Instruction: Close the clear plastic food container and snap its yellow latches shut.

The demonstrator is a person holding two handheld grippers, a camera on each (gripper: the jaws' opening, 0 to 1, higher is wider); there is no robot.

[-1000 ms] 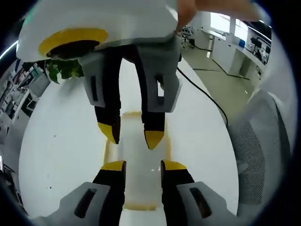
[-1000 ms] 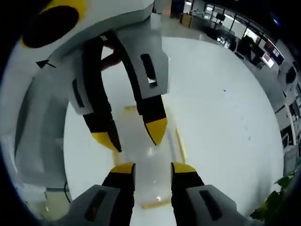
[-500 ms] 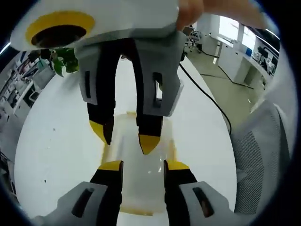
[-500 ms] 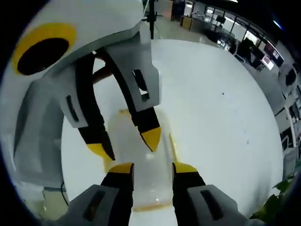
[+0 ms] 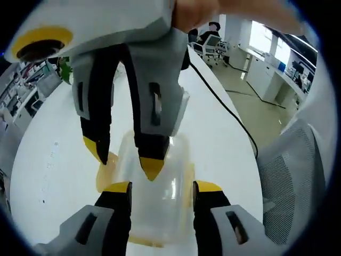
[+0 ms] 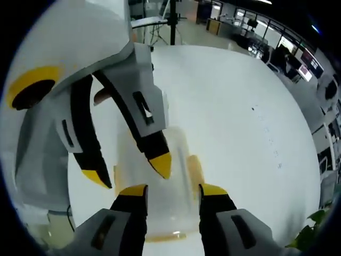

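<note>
Tabletop [image 5: 48, 160], white, smooth and round, carries the clear plastic container [image 5: 160, 197] with yellow latches [image 6: 194, 168]. Left hand-held gripper [image 5: 162, 188] and right hand-held gripper [image 6: 173, 190] straddle it, jaws spread, released. Mesh chair [image 5: 290, 176] stands right.

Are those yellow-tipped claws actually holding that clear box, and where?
Cannot tell. Both grippers, left and right, straddle the clear container with jaws spread; no firm grip is visible.

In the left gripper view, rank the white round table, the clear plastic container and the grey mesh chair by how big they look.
1. White round table, largest.
2. and 3. Clear plastic container with yellow latches and grey mesh chair: alike in looks. The container sits near the camera behind gripper fingers and the chair is cut off, so no firm ranking.
</note>
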